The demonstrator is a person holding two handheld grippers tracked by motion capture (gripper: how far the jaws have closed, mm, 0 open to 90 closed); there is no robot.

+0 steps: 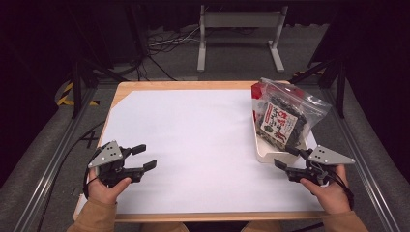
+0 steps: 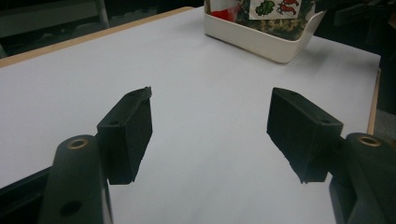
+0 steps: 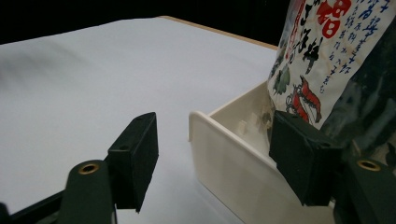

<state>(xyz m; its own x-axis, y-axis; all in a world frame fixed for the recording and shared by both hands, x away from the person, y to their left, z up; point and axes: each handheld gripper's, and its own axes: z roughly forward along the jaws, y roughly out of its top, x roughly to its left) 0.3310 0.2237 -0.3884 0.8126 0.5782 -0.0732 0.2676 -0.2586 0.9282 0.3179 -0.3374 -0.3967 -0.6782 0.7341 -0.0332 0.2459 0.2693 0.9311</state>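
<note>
My right claw (image 3: 212, 156) hovers at the near corner of the cream tray (image 3: 224, 158), its jaws spread with the tray's wall between them and not yet pinched, placed so I can take the tray by its rim. The tray sits at the right edge of the desk (image 1: 193, 140) and props up a clear bag of snacks (image 1: 283, 116) (leaning against its far side). My left claw (image 1: 145, 157) rests spread and empty over the white sheet, well apart.
</note>
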